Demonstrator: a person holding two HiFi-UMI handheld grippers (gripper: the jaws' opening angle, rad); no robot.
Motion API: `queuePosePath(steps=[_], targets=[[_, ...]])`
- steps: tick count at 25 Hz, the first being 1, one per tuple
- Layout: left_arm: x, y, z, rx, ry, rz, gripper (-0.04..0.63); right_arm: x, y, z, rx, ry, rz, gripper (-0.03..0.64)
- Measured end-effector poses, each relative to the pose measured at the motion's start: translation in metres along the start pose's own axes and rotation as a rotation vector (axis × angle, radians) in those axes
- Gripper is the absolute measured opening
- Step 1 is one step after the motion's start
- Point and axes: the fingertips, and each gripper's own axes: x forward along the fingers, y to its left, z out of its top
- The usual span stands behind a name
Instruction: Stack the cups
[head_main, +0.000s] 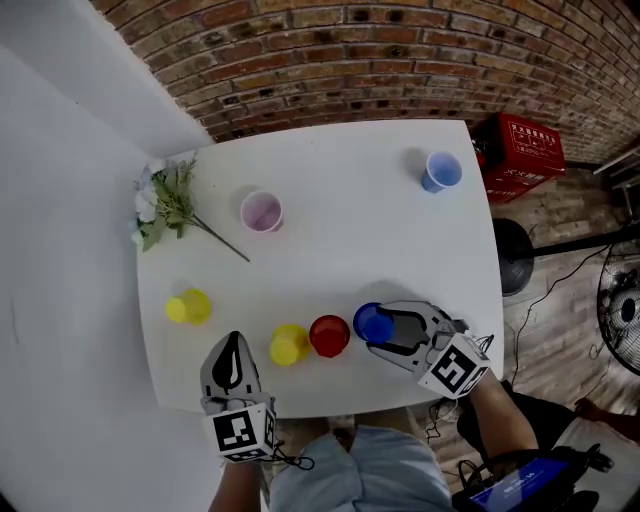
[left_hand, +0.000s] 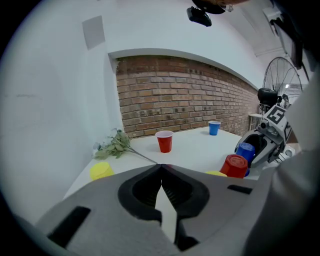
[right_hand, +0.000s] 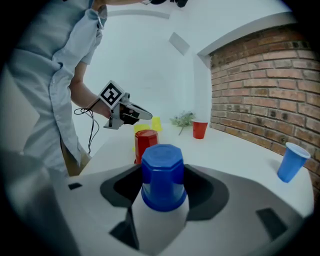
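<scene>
clock: we read it on the head view, 12 toward the brick wall (head_main: 400, 50)
left tool (head_main: 233, 340) (left_hand: 160, 167): at 7 near the bench (head_main: 350, 250) edge; its jaws are pressed together at the tips, and we see nothing between them
right tool (head_main: 375, 328) (right_hand: 161, 171): at 5; we see it pinching the blue cup by its sides
blue cup (head_main: 373, 322) (right_hand: 162, 175): upside down on the bench, between the right tool's jaws
red cup (head_main: 329, 335): upside down, just beside the blue cup at its 9
yellow cup (head_main: 288, 344): upside down, at 9 of the red cup, close against it; we cannot tell if they touch
second yellow cup (head_main: 189, 306): further toward 9, well apart from the row, near the left edge
open red cup (head_main: 261, 211): upright, at 11, mid-bench
sprig (head_main: 165, 200): green leaves and white blooms, lying at 10 by the left corner, stem pointing toward 4
pale blue cup (head_main: 440, 171): upright, at 1, near the far right corner
crate (head_main: 520, 155): red, on the floor past the bench at 2
</scene>
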Motion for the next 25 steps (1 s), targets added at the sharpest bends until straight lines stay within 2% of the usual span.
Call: queuePosePath(steps=[10,12,18,21,25], targets=[[-0.003,-0.002,-0.001,0.000,-0.009,-0.012,0.009,0.006,0.015,0.004,-0.027,-0.002,0.003,0.259],[-0.004,-0.002,-0.001,0.001,-0.010,-0.013,0.009,0.006,0.017,0.004,-0.027,-0.004,0.007,0.290],[-0.005,0.000,-0.003,0.001,-0.005,-0.011,0.009,-0.017,0.015,-0.006,-0.017,0.005,-0.007,0.328],[-0.008,-0.001,-0.003,0.003,0.004,-0.010,0.009,-0.051,-0.005,-0.014,0.058,-0.011,-0.096,0.328],[-0.007,0.000,0.000,0.004,0.001,0.005,0.009,-0.093,-0.054,-0.027,0.188,-0.056,-0.311,0.325]])
